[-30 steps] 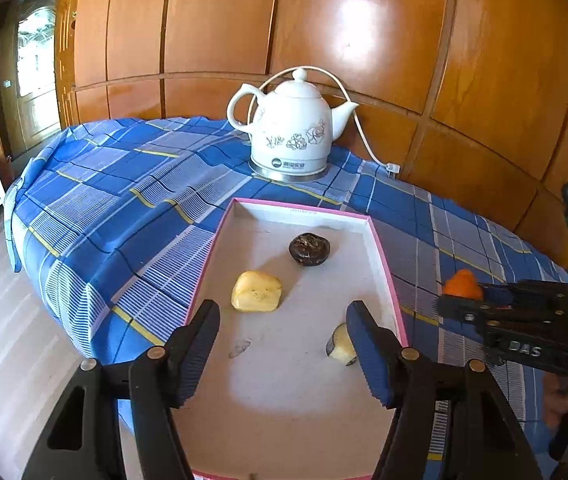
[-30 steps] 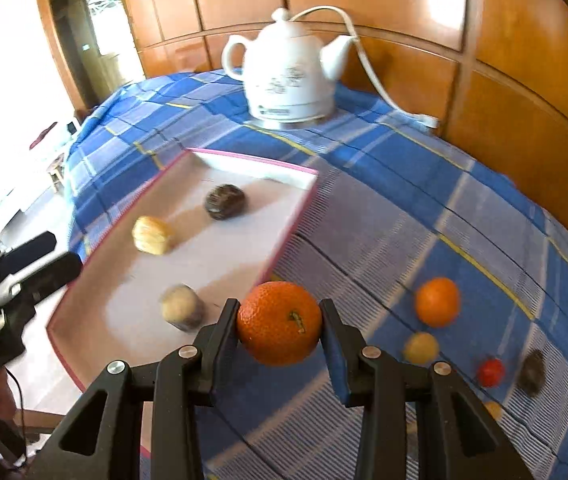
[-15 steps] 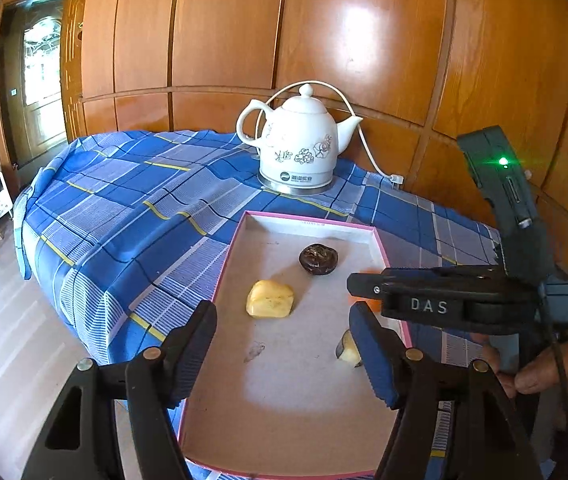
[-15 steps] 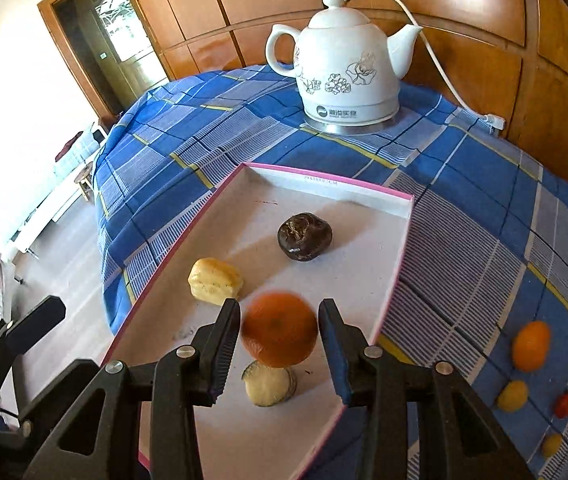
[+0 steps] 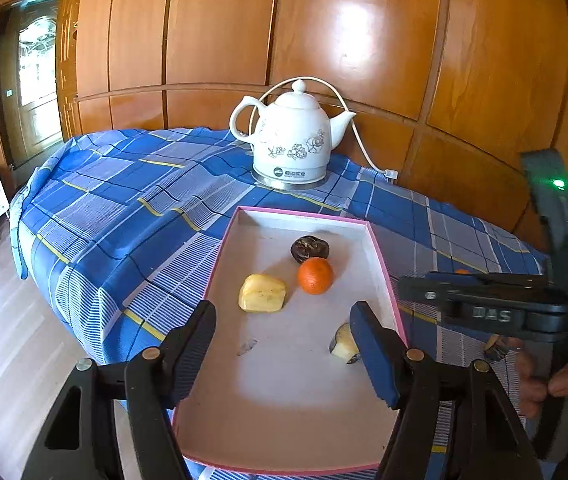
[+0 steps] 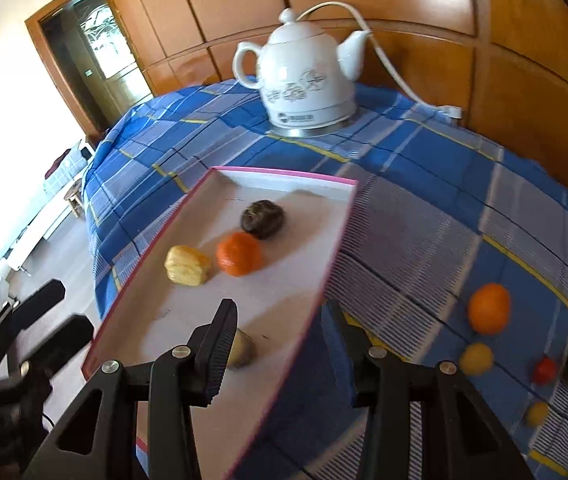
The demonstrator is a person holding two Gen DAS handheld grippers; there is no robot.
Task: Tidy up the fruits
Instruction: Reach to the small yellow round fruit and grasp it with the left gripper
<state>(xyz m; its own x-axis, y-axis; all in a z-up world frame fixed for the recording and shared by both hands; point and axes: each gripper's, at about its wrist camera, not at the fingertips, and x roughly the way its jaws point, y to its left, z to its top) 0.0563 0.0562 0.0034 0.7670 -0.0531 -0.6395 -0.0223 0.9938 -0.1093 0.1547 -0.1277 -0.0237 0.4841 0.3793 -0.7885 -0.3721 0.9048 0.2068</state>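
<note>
Orange (image 6: 239,253) in tray (image 6: 272,174), beyond open right claw (image 6: 282,344)

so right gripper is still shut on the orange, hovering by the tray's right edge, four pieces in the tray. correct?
Not quite. The right gripper is open and empty; the orange already sits in the tray, beside the yellow fruit. The right wrist view shows it. The position and the count of four are right.

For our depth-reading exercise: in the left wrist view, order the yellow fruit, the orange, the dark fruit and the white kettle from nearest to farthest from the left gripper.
From the left gripper:
1. Yellow fruit, mid-tray, left.
2. Orange, just right of it, slightly farther.
3. Dark fruit, behind the orange, toward the tray's far end.
4. White kettle, beyond the tray, by the wall.
</note>
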